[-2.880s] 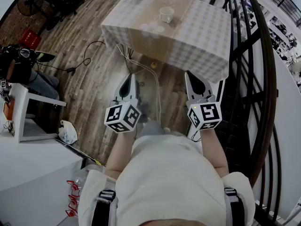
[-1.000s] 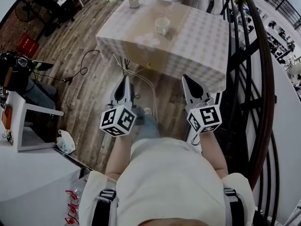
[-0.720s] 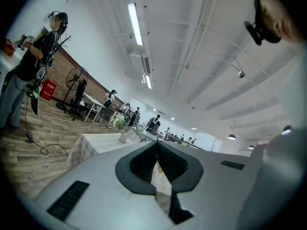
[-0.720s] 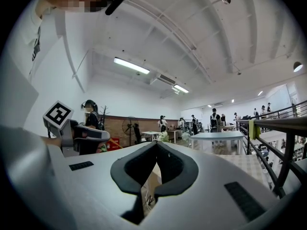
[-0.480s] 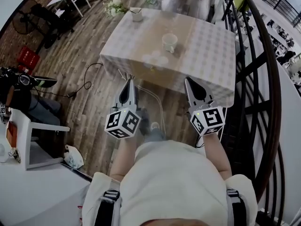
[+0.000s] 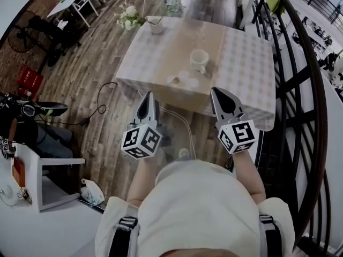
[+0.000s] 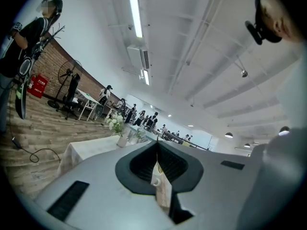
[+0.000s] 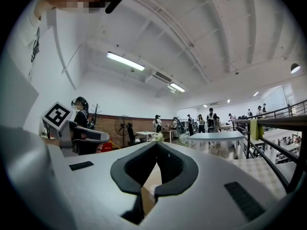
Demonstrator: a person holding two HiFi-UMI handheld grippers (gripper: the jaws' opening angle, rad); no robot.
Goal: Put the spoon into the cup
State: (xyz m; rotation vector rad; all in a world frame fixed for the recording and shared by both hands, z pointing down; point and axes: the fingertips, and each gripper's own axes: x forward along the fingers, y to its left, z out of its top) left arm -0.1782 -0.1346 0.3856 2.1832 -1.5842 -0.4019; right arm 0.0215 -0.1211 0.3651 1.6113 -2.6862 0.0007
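Note:
A white cup point(image 6: 199, 61) stands near the middle of a table with a checked cloth point(image 6: 241, 63) in the head view. Pale round patches lie on the cloth just in front of the cup, and I cannot make out the spoon among them. My left gripper point(image 6: 148, 94) and right gripper point(image 6: 216, 90) are held side by side over the floor, short of the table's near edge, both shut with nothing in them. Through the slit below the left gripper point(image 7: 157, 143) tips the cup point(image 7: 156, 180) shows small. The right gripper point(image 8: 157, 144) view shows closed jaws and the room beyond.
A small pot point(image 6: 156, 25) and white flowers point(image 6: 128, 16) stand at the table's far left corner. A black stair railing point(image 6: 303, 90) runs down the right side. Cables point(image 6: 102, 98) trail over the wooden floor, and a seated person point(image 6: 32, 122) with a white table point(image 6: 48, 181) is at left.
The table and cup have come nearer and lower in the head view as I step toward them. Both grippers stay shut in front of my body.

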